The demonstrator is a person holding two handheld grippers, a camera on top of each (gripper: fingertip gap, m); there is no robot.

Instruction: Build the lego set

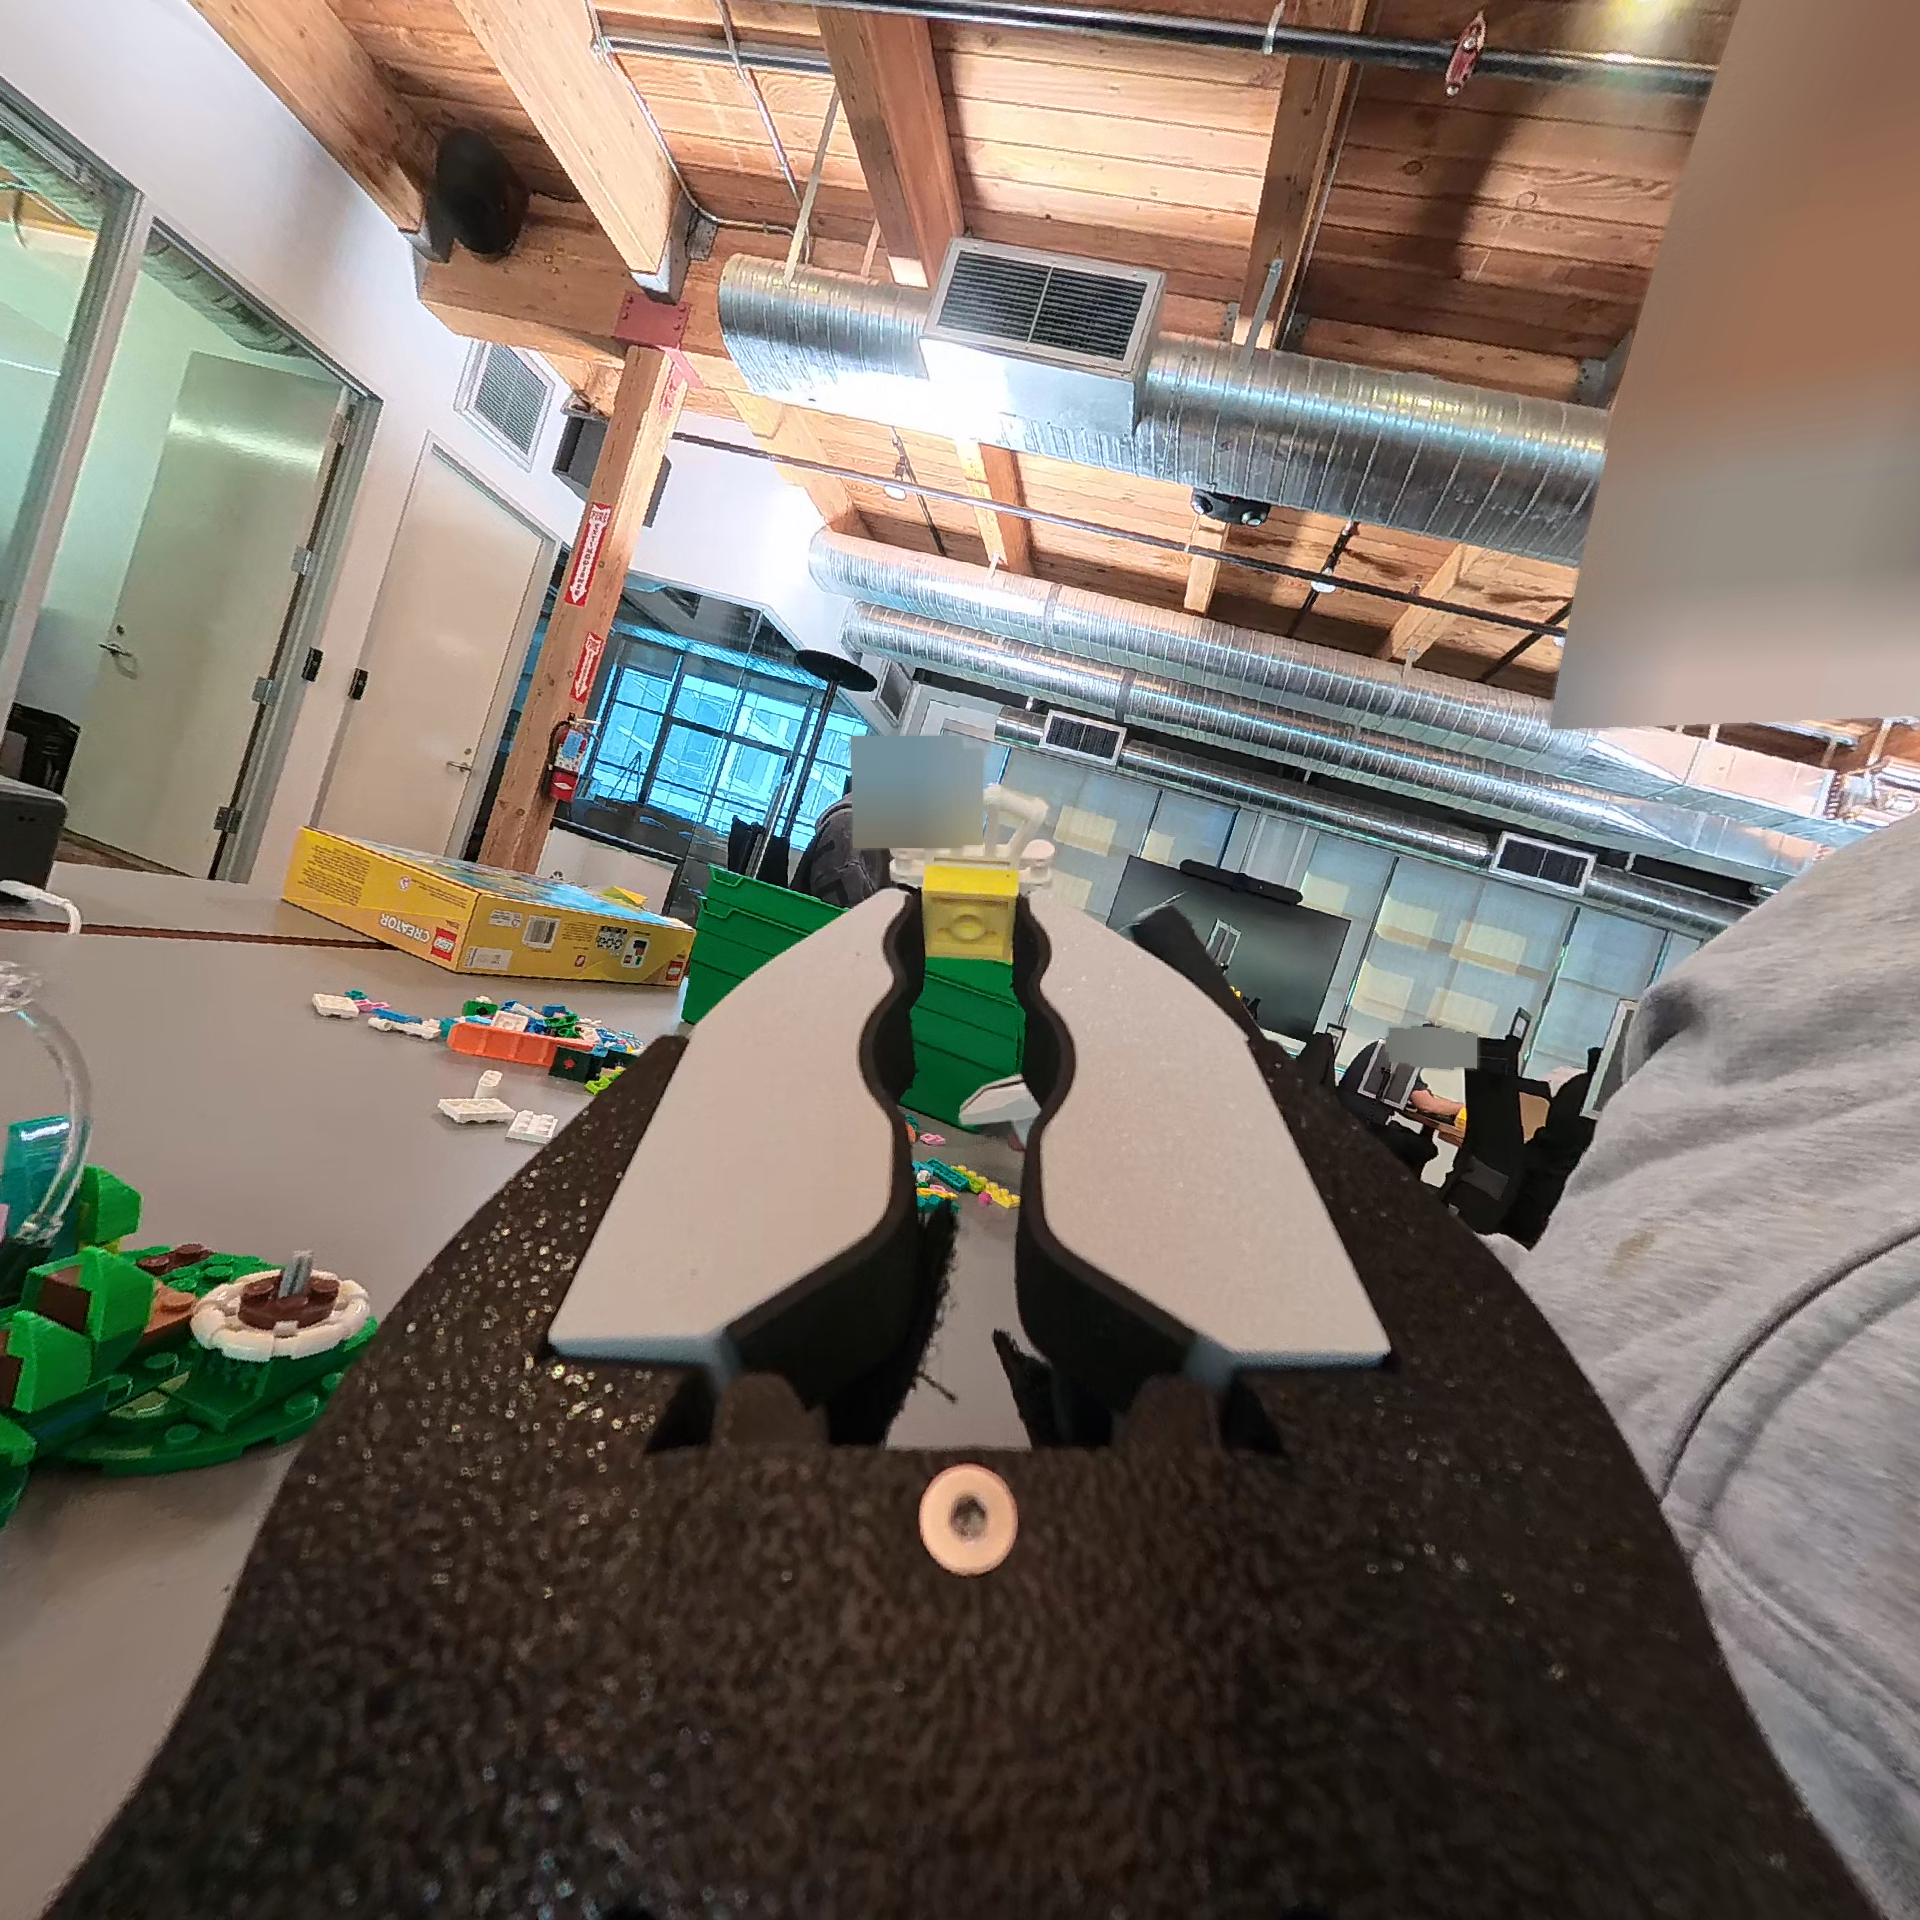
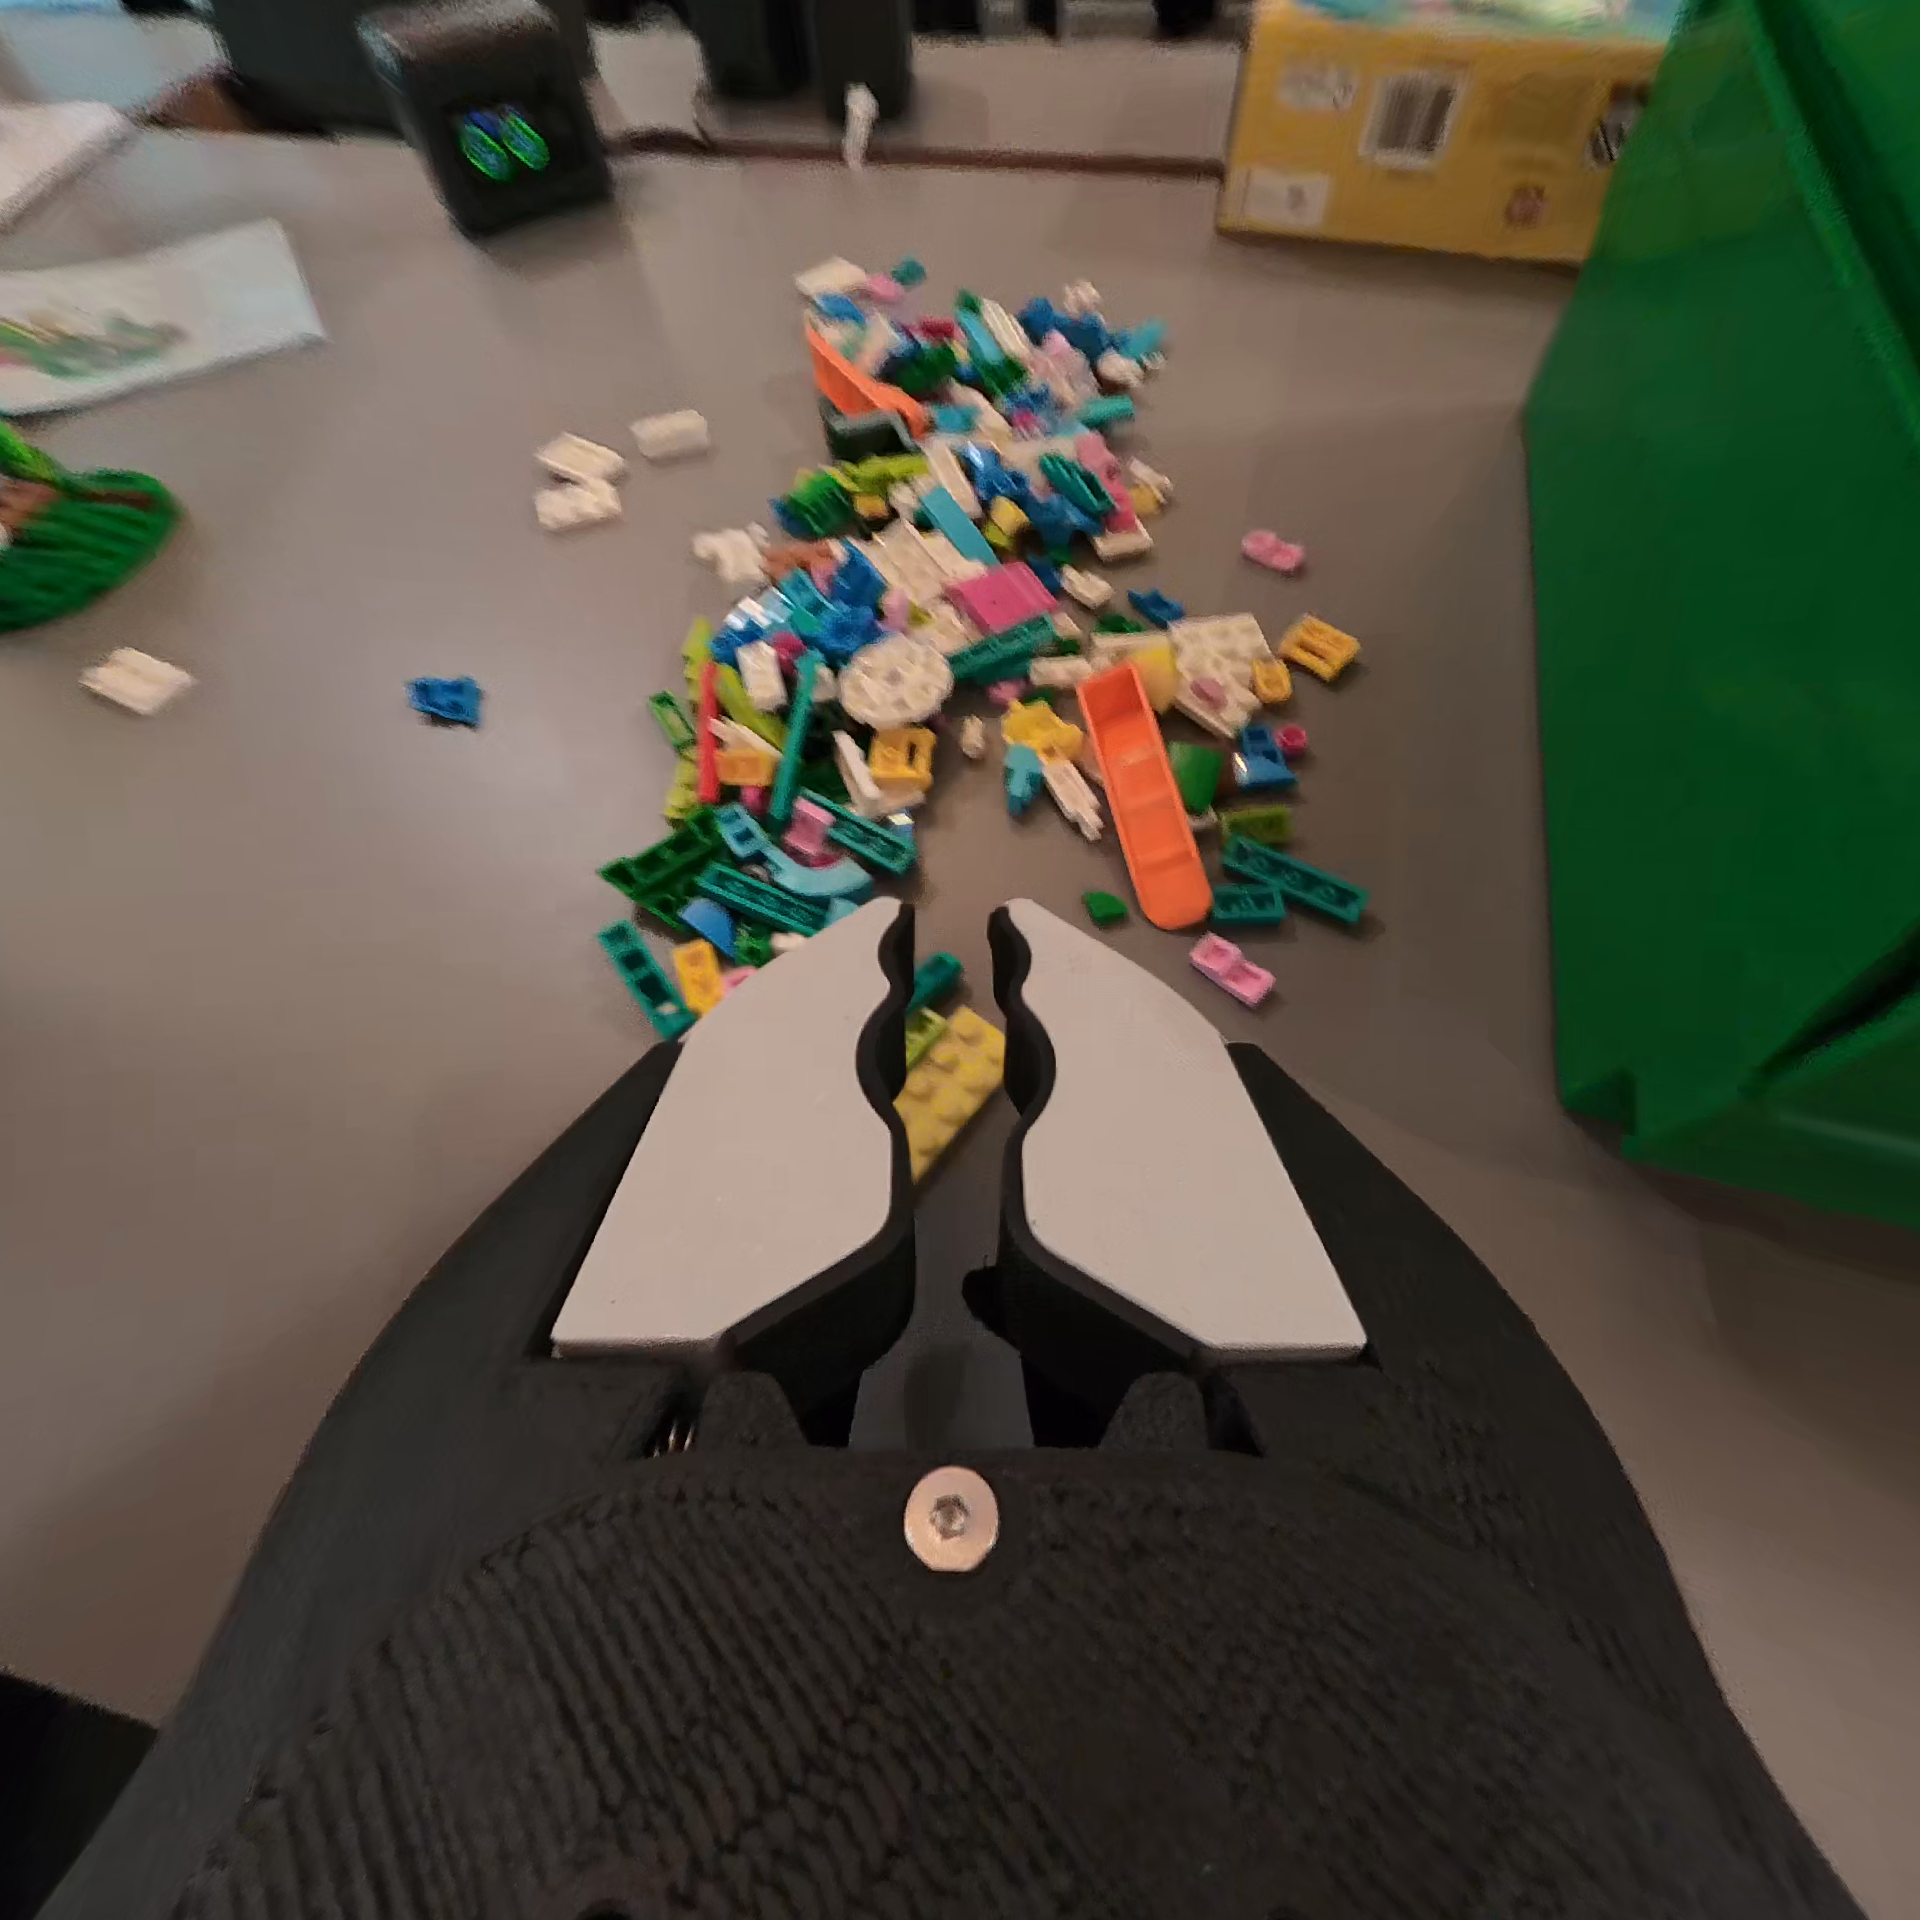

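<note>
My left gripper (image 1: pixel 966 920) is shut on a small yellow brick (image 1: pixel 968 912) with white parts (image 1: pixel 1013 836) fixed on top, held up in the air and tilted toward the ceiling. My right gripper (image 2: pixel 951 920) is open and empty, low over the near end of a pile of loose coloured bricks (image 2: pixel 966 623) on the grey table. A yellow studded plate (image 2: pixel 951 1081) lies between its fingers, under them. A green built model (image 1: pixel 156 1340) with a white flower stands at the left; its edge shows in the right wrist view (image 2: pixel 73 540).
A green bin (image 2: pixel 1745 623) stands close on the right; it also shows behind the left gripper (image 1: pixel 956 1029). A yellow set box (image 1: pixel 478 914) lies at the back. An instruction booklet (image 2: pixel 135 322) and a black device (image 2: pixel 488 114) are far left. A person's grey sleeve (image 1: pixel 1714 1299) is at right. The gap from one gripper's tips to the other's is roughly 35 cm. The black device (image 2: pixel 488 114) sits 35 cm or so from the ends of my left fingers.
</note>
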